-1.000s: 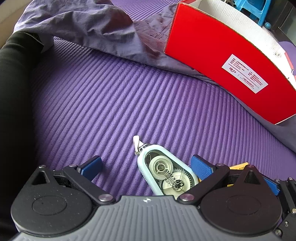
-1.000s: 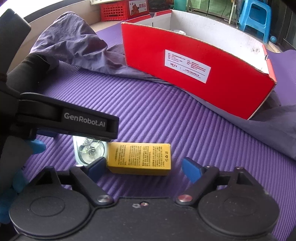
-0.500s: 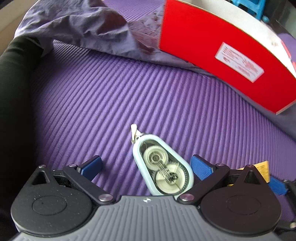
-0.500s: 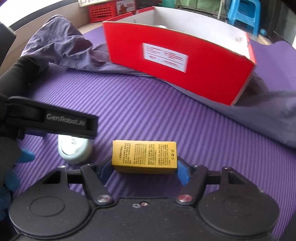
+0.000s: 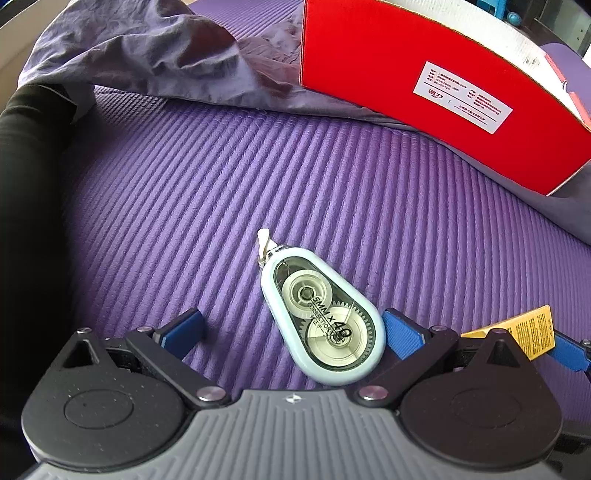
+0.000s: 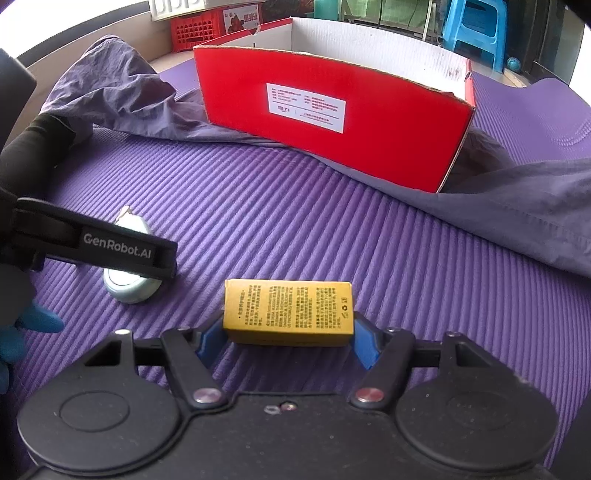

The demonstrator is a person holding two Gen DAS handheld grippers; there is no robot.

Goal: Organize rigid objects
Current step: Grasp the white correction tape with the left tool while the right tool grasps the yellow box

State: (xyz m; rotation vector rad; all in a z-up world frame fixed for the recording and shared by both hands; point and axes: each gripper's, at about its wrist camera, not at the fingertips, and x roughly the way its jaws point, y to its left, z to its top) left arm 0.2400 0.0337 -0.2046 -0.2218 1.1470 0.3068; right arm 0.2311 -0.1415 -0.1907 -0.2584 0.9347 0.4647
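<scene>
A pale blue correction tape dispenser (image 5: 321, 314) lies on the purple mat between the wide-open fingers of my left gripper (image 5: 291, 330), close to the right pad. It also shows in the right wrist view (image 6: 127, 284), partly behind the left gripper's arm. My right gripper (image 6: 286, 338) is shut on a small yellow box (image 6: 288, 312), held a little above the mat. The yellow box shows at the right edge of the left wrist view (image 5: 524, 330). A red cardboard box (image 6: 332, 122) with an open white inside stands beyond.
A rumpled grey-purple cloth (image 6: 110, 99) lies under and around the red box and spreads to the right (image 6: 517, 206). A black sleeve (image 5: 26, 177) runs along the left. A red crate (image 6: 195, 29) and blue stool (image 6: 476, 33) stand behind the mat.
My right gripper closed on the yellow box and lifted it, moving right and toward the red box. My left gripper stayed open around the correction tape.
</scene>
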